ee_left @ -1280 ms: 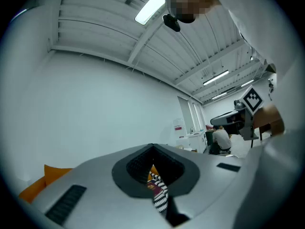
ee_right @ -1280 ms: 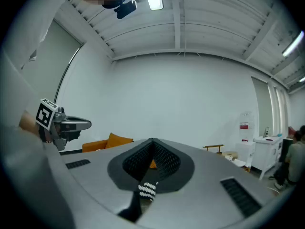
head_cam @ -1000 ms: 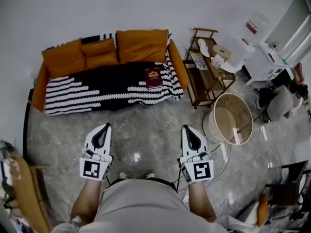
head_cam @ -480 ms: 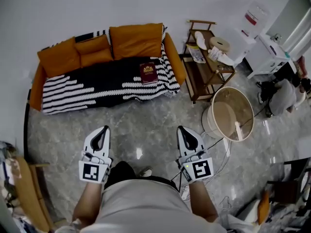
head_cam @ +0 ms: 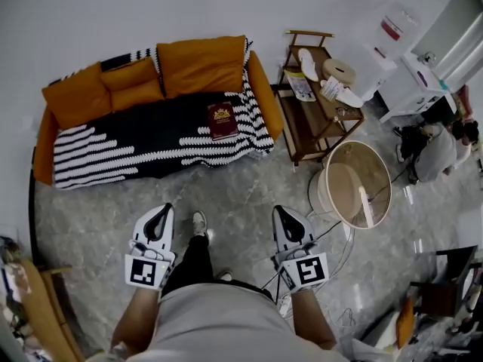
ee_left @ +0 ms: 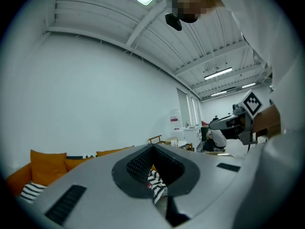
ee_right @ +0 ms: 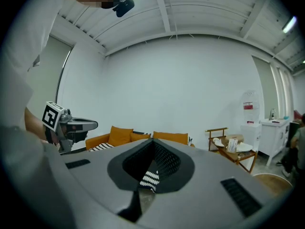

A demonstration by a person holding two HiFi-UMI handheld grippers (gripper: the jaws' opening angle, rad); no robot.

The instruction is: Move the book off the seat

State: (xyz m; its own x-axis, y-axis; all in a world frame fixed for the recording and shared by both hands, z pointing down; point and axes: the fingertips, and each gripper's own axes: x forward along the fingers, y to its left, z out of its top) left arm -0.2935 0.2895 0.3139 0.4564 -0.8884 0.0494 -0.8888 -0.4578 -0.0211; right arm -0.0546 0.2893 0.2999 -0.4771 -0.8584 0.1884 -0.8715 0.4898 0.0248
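- The book (head_cam: pixel 221 121) lies flat on the sofa (head_cam: pixel 47 130) seat, on the black-and-white striped throw (head_cam: pixel 113 145). It sits toward the right-hand end, just in front of the big orange back cushion (head_cam: pixel 200 65).
- Your left hand-held gripper (head_cam: pixel 164 207) has its jaws together with nothing in them. Its own view shows the tips meeting, with only a strip of the throw visible past them.
- Your right hand-held gripper (head_cam: pixel 278 210) is likewise closed and empty.
- Both are held out over the marble floor (head_cam: pixel 249 179), well apart from the sofa's front edge.
- In the head view, the book sits at about 1 o'clock from the left tips and about 11 o'clock from the right tips, almost centred between them. Neither hand looks clearly nearer, so in my judgement either could take it.
- The book's long axis runs roughly 12 to 6 o'clock, front to back across the seat, with a short edge toward you.
- You would probably need to close the gap to the seat and part the jaws before that near short edge can be pinched.
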